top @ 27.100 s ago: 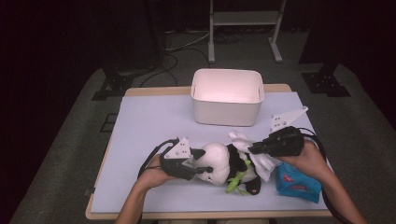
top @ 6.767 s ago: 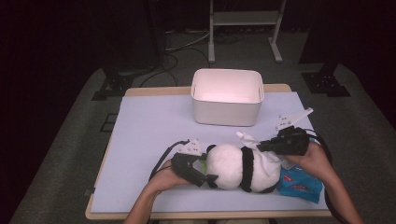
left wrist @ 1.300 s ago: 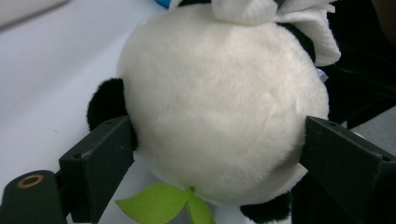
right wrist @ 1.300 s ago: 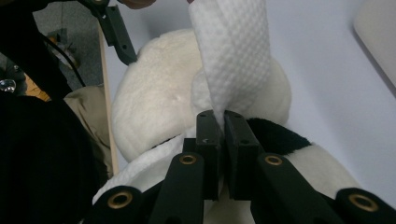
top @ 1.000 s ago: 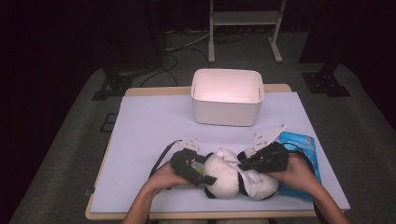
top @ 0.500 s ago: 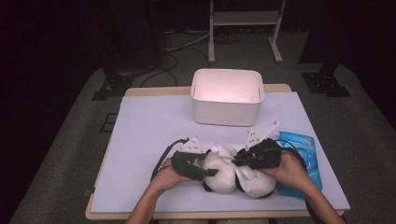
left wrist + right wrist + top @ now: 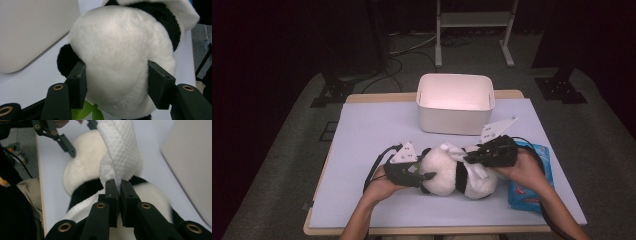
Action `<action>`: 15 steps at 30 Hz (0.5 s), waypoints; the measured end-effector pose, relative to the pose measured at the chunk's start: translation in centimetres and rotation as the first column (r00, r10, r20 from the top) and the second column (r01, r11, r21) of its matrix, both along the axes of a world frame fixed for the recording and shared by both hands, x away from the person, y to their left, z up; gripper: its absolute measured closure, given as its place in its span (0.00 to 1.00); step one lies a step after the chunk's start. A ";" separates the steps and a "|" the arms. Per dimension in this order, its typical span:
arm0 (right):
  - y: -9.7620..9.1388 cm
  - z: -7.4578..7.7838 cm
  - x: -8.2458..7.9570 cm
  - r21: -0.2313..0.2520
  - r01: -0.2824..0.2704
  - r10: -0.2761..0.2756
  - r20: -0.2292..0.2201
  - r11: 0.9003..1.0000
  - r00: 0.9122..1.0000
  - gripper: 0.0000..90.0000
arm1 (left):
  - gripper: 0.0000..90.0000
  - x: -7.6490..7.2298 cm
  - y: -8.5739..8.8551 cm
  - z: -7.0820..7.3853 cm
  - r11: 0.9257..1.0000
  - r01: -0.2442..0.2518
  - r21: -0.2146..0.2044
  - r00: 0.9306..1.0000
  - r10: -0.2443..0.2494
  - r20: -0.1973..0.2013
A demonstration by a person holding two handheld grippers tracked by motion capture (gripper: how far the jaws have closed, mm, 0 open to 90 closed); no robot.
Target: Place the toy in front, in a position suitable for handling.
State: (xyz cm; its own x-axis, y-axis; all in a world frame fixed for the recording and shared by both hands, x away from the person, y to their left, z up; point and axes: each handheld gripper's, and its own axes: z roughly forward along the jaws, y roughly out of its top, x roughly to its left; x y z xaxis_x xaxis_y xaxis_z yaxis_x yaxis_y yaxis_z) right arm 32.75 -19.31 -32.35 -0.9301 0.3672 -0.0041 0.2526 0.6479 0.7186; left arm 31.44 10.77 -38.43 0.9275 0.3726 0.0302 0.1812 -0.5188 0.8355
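A black-and-white plush panda (image 7: 447, 176) lies on its side at the table's front middle. My left gripper (image 7: 426, 176) holds its white head (image 7: 117, 50); the jaws have just been closing on it, and both pads (image 7: 78, 83) press into the fur. Green fabric (image 7: 86, 113) peeks out under the head. My right gripper (image 7: 468, 159) is shut on a white quilted wipe (image 7: 120, 150), which drapes over the panda's body (image 7: 85, 160). In the right gripper view my left gripper's finger (image 7: 65, 143) shows beyond the panda.
A white bin (image 7: 455, 117) stands at the back middle of the pale table (image 7: 372, 135). A blue wipes pack (image 7: 528, 186) lies under the right forearm near the right edge. Black cables trail from both grippers. Dark floor surrounds the table.
The left gripper has closed on the panda's head. Both hands have risen slightly, and the right gripper has drawn the wipe up over the panda.
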 end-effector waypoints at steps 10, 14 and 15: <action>-2.5 -1.6 -0.5 0.019 0.017 -0.016 -0.052 1.000 0.999 0.95 | 0.28 0.6 0.0 -0.8 0.999 0.030 -0.021 0.992 -0.032 -0.121; -2.6 -1.9 -0.9 0.029 0.011 -0.009 -0.056 1.000 0.998 0.95 | 0.18 0.8 0.3 -0.9 0.999 0.018 -0.034 0.986 -0.024 -0.165; -2.6 -1.9 -0.9 0.029 0.011 -0.009 -0.056 1.000 0.998 0.95 | 0.18 1.0 0.3 -1.0 0.999 0.010 -0.039 0.983 -0.017 -0.184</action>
State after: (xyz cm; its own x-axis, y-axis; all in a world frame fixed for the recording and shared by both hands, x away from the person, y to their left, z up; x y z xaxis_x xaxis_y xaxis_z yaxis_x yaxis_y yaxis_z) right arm 31.89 -21.95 -34.27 -0.9250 0.3756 0.0584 0.2989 0.6239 0.7221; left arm 32.40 11.08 -39.38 0.9208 0.3579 -0.1551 0.3268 -0.4910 0.8075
